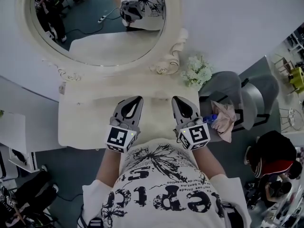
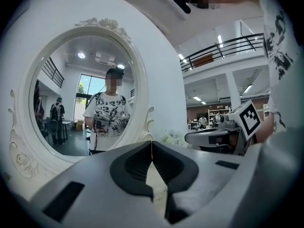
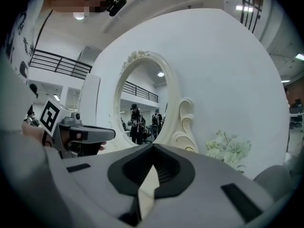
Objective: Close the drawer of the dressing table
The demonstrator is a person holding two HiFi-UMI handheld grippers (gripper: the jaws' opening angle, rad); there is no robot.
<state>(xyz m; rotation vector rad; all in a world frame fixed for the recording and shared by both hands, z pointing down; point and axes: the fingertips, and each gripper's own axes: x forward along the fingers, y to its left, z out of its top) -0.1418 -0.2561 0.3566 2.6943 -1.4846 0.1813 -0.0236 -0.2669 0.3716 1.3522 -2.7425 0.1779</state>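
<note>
The cream dressing table point(image 1: 80, 125) stands before me under its oval mirror point(image 1: 95, 56). No open drawer shows along its front edge in the head view. My left gripper point(image 1: 136, 99) and right gripper point(image 1: 177, 99) hover side by side over the tabletop and point at the mirror. Both are shut, with their tips meeting and nothing between them. In the left gripper view the closed tips point(image 2: 152, 143) face the mirror point(image 2: 80, 94), and the right gripper point(image 2: 235, 122) shows beside them. In the right gripper view the closed tips point(image 3: 153, 147) face the mirror frame point(image 3: 173, 108), with the left gripper point(image 3: 76, 133) alongside.
White flowers point(image 1: 197, 71) sit at the table's back right corner. A grey chair point(image 1: 247, 96) with a pink cloth point(image 1: 224, 120) stands close to the right. A white cabinet point(image 1: 12, 134) is at the left. A person point(image 1: 273, 158) crouches at the lower right.
</note>
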